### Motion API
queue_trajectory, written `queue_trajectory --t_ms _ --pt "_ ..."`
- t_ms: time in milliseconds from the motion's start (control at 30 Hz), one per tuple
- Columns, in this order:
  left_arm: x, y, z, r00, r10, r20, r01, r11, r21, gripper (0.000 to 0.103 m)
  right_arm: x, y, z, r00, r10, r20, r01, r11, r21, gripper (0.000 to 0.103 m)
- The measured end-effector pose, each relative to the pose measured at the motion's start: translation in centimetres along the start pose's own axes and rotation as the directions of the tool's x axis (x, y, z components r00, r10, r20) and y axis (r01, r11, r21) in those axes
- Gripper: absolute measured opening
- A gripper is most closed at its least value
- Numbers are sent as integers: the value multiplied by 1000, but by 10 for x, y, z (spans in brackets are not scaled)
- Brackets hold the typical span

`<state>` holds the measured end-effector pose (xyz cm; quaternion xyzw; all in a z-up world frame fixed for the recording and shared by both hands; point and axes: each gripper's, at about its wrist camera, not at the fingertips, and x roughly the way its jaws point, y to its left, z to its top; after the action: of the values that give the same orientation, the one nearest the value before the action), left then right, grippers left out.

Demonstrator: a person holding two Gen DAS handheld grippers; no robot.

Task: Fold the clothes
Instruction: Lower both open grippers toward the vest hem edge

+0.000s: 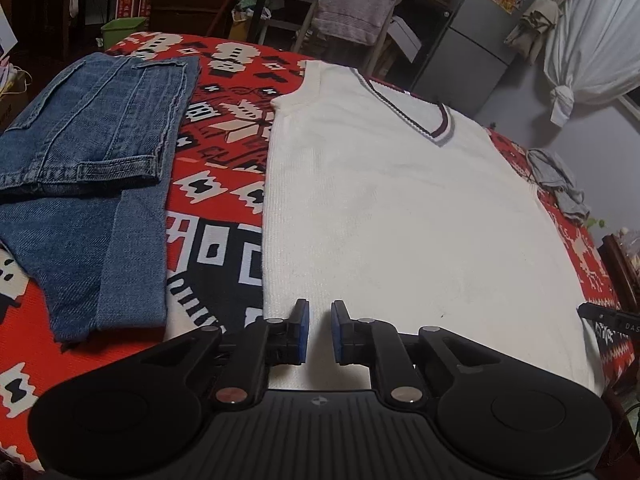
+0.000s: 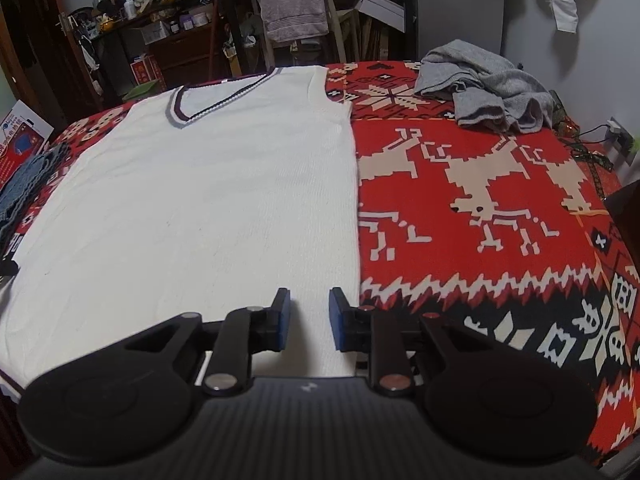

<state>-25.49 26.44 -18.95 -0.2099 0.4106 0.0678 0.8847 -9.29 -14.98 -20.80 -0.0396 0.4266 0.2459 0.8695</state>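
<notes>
A white sleeveless knit vest [image 1: 400, 208] with a maroon and grey V-neck lies flat on the red patterned blanket [image 1: 224, 184], collar pointing away. My left gripper [image 1: 320, 330] hovers open over the vest's near left hem, nothing between its blue pads. In the right wrist view the same vest [image 2: 208, 200] fills the left half, and my right gripper [image 2: 310, 318] stands open above the near right hem, close to the vest's right edge. The tip of the other gripper [image 1: 608, 318] shows at the right edge of the left wrist view.
Folded blue jeans [image 1: 88, 168] lie on the blanket left of the vest. A crumpled grey garment [image 2: 492, 88] sits at the far right of the blanket [image 2: 480, 200]. Behind the bed stand a chair with a draped towel [image 2: 292, 0], cluttered shelves and a fridge [image 1: 472, 24].
</notes>
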Motion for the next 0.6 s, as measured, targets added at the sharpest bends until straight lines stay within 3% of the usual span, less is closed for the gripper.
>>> queue_trajectory --t_ms 300,600 --pt "-15 0 -18 1000 -9 -22 9 1000 -7 12 -13 -2 -14 1000 2 -24 -1 1000 13 20" --pt "-6 1 -5 1000 -7 -20 7 1000 -17 11 38 2 45 1000 -29 5 29 1000 -10 20"
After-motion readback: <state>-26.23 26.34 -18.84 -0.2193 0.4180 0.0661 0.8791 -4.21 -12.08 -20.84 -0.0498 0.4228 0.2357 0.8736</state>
